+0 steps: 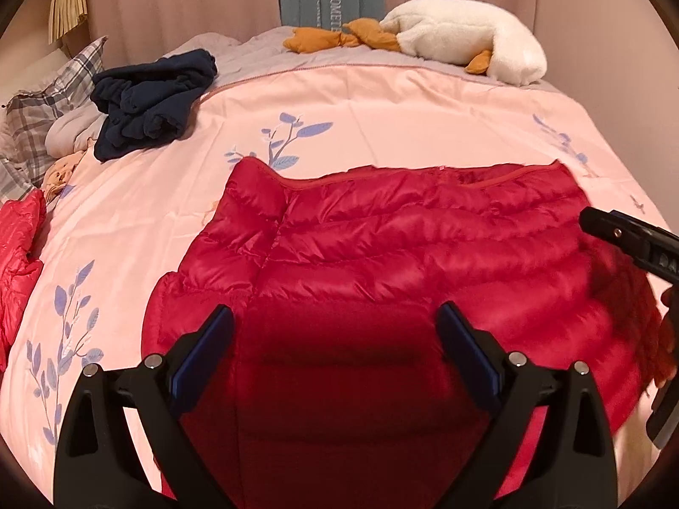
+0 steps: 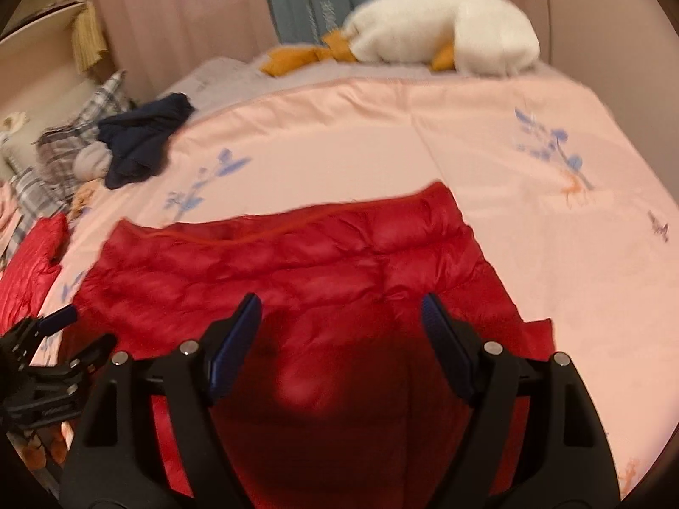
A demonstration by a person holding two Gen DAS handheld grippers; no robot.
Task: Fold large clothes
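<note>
A red quilted down jacket (image 1: 382,246) lies spread flat on a pink floral bedcover (image 1: 360,97); the right wrist view shows the same jacket (image 2: 297,263). My left gripper (image 1: 335,322) hovers over the jacket's near part, its blue-padded jaws wide apart with nothing pinched. My right gripper (image 2: 341,311) also stands open above the jacket's near right part, fabric below it but not clamped. The right gripper's black body (image 1: 628,241) shows at the right edge of the left wrist view. The left gripper (image 2: 51,331) appears at the lower left of the right wrist view.
A dark navy garment (image 1: 148,106) lies crumpled at the back left beside plaid pillows (image 1: 46,102). Another red garment (image 1: 17,254) lies at the left edge. A white and orange plush toy (image 1: 445,38) rests at the far side, against pink curtains.
</note>
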